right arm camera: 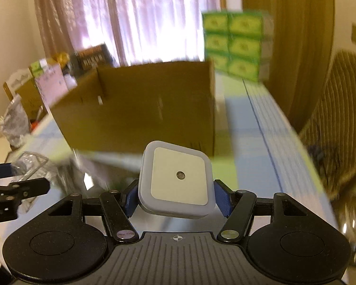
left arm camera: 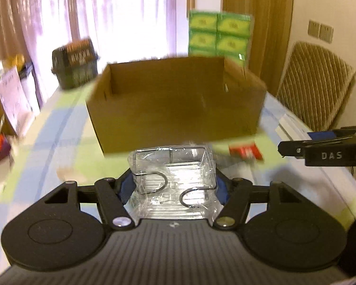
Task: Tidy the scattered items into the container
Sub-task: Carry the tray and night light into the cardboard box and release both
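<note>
Pinched between the blue fingers [left arm camera: 127,187] of the left gripper [left arm camera: 174,188], a clear plastic pack of metal hooks [left arm camera: 174,178] is held just short of the open cardboard box [left arm camera: 175,102] on the worktop [left arm camera: 59,128]. A white square night light [right arm camera: 176,181] is clamped in the right gripper [right arm camera: 176,196], raised before the same box, with a red packet [left arm camera: 245,152] seen lying beside it.

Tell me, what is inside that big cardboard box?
Only the bare inner walls of the cardboard box show; its near wall covers the floor, so any contents are hidden. Both items are outside it: the clear packet and the white square device.
</note>
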### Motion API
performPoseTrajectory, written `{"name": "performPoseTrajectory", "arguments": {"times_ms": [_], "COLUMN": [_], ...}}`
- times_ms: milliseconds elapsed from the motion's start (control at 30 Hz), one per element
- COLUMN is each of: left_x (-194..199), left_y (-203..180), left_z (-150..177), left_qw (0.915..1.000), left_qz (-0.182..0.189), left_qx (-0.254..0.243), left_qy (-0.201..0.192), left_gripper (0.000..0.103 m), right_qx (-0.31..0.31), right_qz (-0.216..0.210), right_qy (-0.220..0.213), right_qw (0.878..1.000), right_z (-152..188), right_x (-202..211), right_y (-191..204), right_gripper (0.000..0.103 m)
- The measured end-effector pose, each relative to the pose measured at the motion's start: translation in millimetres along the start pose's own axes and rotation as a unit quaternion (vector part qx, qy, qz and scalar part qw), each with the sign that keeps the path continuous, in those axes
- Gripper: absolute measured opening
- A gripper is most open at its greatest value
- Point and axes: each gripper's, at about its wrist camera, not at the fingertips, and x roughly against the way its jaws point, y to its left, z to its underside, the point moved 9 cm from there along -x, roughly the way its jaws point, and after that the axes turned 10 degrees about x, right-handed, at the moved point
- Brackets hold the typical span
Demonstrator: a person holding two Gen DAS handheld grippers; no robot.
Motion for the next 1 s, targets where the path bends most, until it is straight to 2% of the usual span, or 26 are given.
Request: {"name": "performPoseTrajectory", "arguments": {"times_ms": [200, 300, 400, 500, 667, 767, 833, 900, 1000], "left_x": [-17, -42, -78, -116, -161, -176, -182, -184, -182], "left_y": [16, 21, 20, 19, 24, 23, 21, 20, 22], "left_z": [-88, -127, -152, -160, -147, -137, -132, -128, -131], "left_qw": [0.9979, 0.9961, 0.9969, 0.9984, 0.9998, 0.9998, 0.9997, 0.9996, 0.9994], "left_qz": [0.0, -0.003, -0.003, 0.002, 0.005, 0.007, 0.004, 0.0, -0.006], "left_qx": [-0.022, -0.037, -0.029, -0.019, -0.014, -0.017, -0.023, -0.027, -0.033], "left_qy": [-0.06, -0.08, -0.073, -0.053, -0.013, 0.002, 0.006, 0.003, -0.006], "left_gripper": [0.062, 0.062, 0.063, 0.063, 0.063, 0.064, 0.069, 0.074, 0.074], "right_qx": [0.038, 0.056, 0.059, 0.054, 0.065, 0.073, 0.074, 0.075, 0.076], "right_qz": [-0.003, -0.002, 0.005, 0.006, 0.006, 0.004, 0.002, 0.005, 0.002], "right_qy": [-0.064, -0.074, -0.065, -0.034, 0.013, 0.026, 0.034, 0.037, 0.039], "right_qw": [0.997, 0.996, 0.996, 0.998, 0.998, 0.997, 0.997, 0.997, 0.996], "right_z": [-93, -134, -160, -163, -142, -131, -126, -124, -122], "right_x": [-11, -37, -67, -103, -143, -155, -161, -165, -168], "right_y": [6, 6, -2, -9, -18, -19, -20, -21, -21], "right_gripper": [0.067, 0.067, 0.067, 0.067, 0.067, 0.067, 0.067, 0.067, 0.067]}}
